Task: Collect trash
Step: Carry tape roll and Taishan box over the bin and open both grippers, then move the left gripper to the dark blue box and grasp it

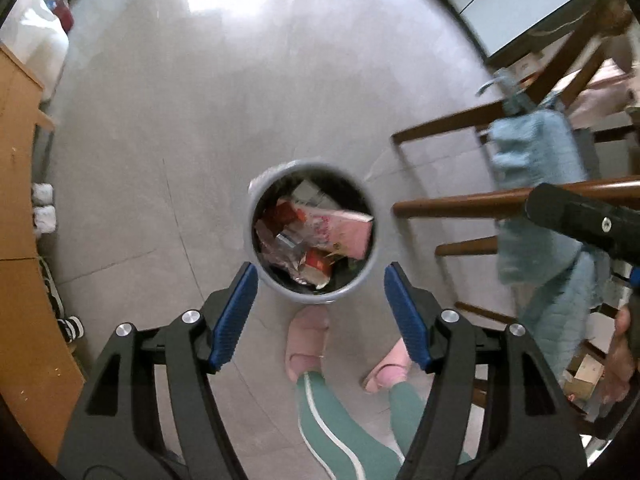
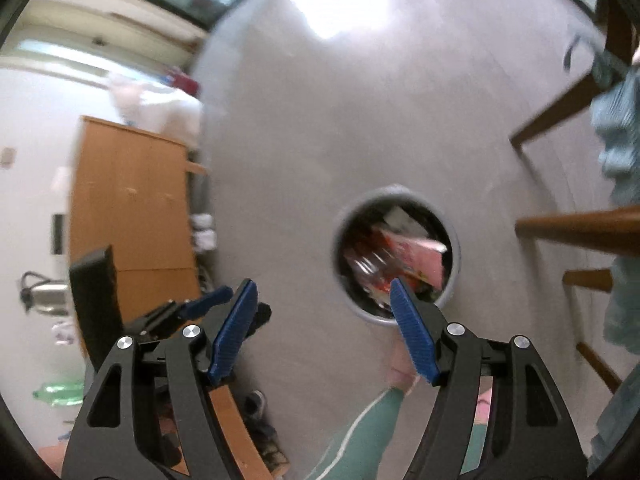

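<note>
A round grey trash bin [image 1: 280, 290] stands on the grey floor, holding a pink carton [image 1: 344, 230], red wrappers and crumpled foil. My left gripper [image 1: 320, 276] is open and empty, high above the bin's near rim. In the right wrist view the bin [image 2: 454, 276] shows blurred, right of centre. My right gripper [image 2: 324, 292] is open and empty, above the floor to the bin's left. The left gripper [image 2: 208, 300] shows at lower left there; the right gripper's black body [image 1: 580, 216] shows at the right edge of the left wrist view.
A wooden chair [image 1: 460, 200] draped with a light blue cloth [image 1: 536, 184] stands right of the bin. The person's feet in pink slippers [image 1: 306, 340] are just near it. An orange wooden cabinet [image 1: 20, 200] and shoes [image 1: 70, 326] line the left side.
</note>
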{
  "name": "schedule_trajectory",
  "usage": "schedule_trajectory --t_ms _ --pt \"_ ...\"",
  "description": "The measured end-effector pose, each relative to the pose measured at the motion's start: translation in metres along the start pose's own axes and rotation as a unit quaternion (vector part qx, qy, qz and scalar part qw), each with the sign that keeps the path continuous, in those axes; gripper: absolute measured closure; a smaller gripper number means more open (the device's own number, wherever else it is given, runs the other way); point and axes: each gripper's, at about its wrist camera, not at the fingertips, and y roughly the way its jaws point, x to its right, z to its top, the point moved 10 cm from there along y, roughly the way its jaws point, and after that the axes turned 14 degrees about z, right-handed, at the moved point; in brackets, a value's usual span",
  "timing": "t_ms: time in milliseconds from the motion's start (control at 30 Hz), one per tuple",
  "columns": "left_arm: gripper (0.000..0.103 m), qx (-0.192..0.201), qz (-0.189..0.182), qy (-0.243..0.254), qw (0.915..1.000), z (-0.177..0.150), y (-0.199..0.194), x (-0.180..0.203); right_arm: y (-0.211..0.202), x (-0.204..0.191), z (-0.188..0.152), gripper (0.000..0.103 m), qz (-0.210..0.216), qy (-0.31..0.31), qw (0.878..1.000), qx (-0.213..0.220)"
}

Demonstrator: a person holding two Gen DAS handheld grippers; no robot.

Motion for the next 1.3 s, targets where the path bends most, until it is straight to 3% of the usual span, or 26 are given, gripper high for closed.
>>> schedule_trajectory --t_ms 100,200,367,467,533,600,633,733,800,900,967,1200,1300 --pt "0.03 0.038 -0.009 0.004 0.9992 0.006 -0.075 0.014 -0.075 -0.043 0.004 0.034 0.027 -0.02 0.998 0.057" --pt "0.028 0.07 -0.022 0.032 0.9968 0.012 -0.144 0.048 -0.163 -0.065 0.001 0.034 0.027 -0.023 0.992 0.123" --pt "0.018 0.113 -0.076 0.115 0.984 0.015 -0.227 0.151 -0.3 -0.044 -0.032 0.034 -0.028 0.01 0.975 0.221" --pt "0.017 0.131 -0.107 0.185 0.968 0.006 -0.255 0.228 -0.375 -0.009 -0.072 0.034 -0.08 0.052 0.956 0.279" --pt "0.016 0.129 -0.127 0.226 0.957 -0.006 -0.265 0.275 -0.419 0.023 -0.11 0.034 -0.116 0.101 0.936 0.315" --pt "0.014 0.131 -0.144 0.271 0.9427 -0.021 -0.278 0.328 -0.452 0.054 -0.148 0.034 -0.146 0.156 0.915 0.343" --pt "0.014 0.13 -0.149 0.283 0.9385 -0.026 -0.28 0.344 -0.47 0.074 -0.174 0.034 -0.162 0.194 0.898 0.361" --pt "0.014 0.123 -0.159 0.319 0.9264 -0.043 -0.282 0.4 -0.493 0.11 -0.224 0.036 -0.182 0.273 0.862 0.387" --pt "0.014 0.122 -0.155 0.342 0.9187 -0.053 -0.279 0.432 -0.496 0.133 -0.252 0.053 -0.184 0.321 0.84 0.396" --pt "0.013 0.141 -0.137 0.379 0.9041 -0.071 -0.275 0.476 -0.49 0.159 -0.273 0.066 -0.173 0.372 0.82 0.399" --pt "0.008 0.13 -0.138 0.395 0.8988 -0.084 -0.271 0.498 -0.484 0.168 -0.277 0.066 -0.167 0.389 0.811 0.404" --pt "0.007 0.114 -0.114 0.411 0.8973 -0.092 -0.249 0.56 -0.487 0.192 -0.263 0.075 -0.181 0.405 0.794 0.414" --pt "0.007 0.117 -0.098 0.41 0.8994 -0.089 -0.243 0.582 -0.488 0.197 -0.255 0.085 -0.211 0.397 0.8 0.397"
